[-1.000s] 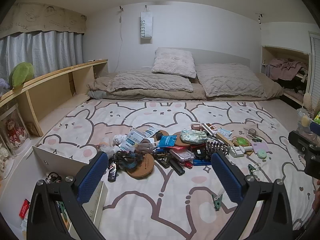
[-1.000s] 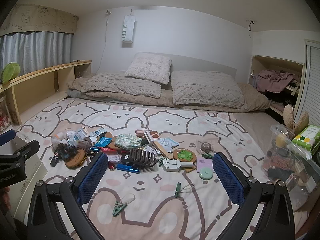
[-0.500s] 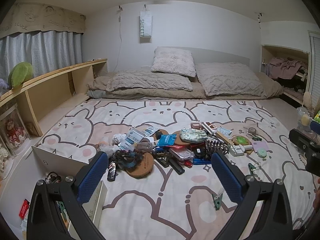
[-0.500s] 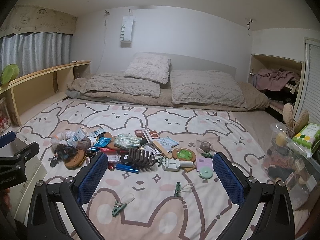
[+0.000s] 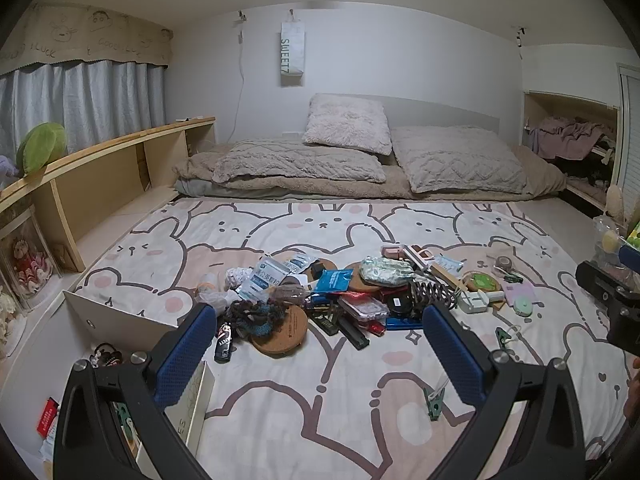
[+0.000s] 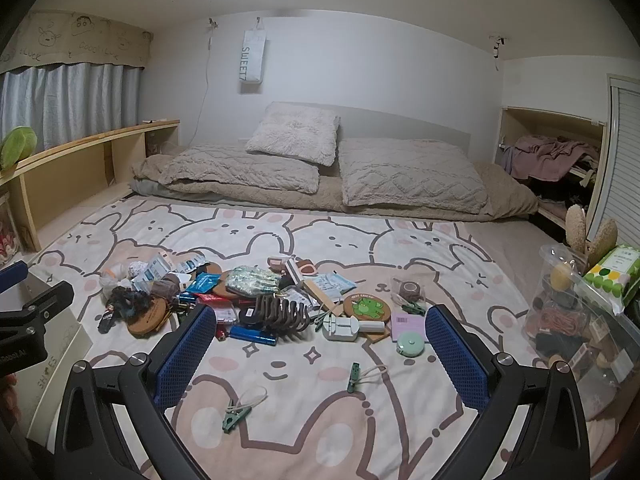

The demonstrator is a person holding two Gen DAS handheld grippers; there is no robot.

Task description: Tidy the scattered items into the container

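Observation:
A pile of small items (image 5: pixel 344 300) lies on the bunny-print bed cover: cork coasters, packets, a brown hair claw (image 6: pixel 282 312), a frog coaster (image 6: pixel 366 307), a mint round case (image 6: pixel 410 343) and green clips (image 6: pixel 354 372). An open white shoe box (image 5: pixel 120 320) stands at the pile's left. My left gripper (image 5: pixel 318 344) hovers open and empty short of the pile, beside the box. My right gripper (image 6: pixel 320 344) is also open and empty, in front of the hair claw. Each gripper shows at the edge of the other's view.
A clear plastic bin (image 6: pixel 580 320) holding odds and ends stands at the right edge of the bed. Pillows and a folded blanket (image 5: pixel 360 168) lie at the far end. A wooden shelf (image 5: pixel 100 168) runs along the left. Bare cover lies between grippers and pile.
Both views shift only very slightly. Nothing on the bed has moved, and both grippers stay open.

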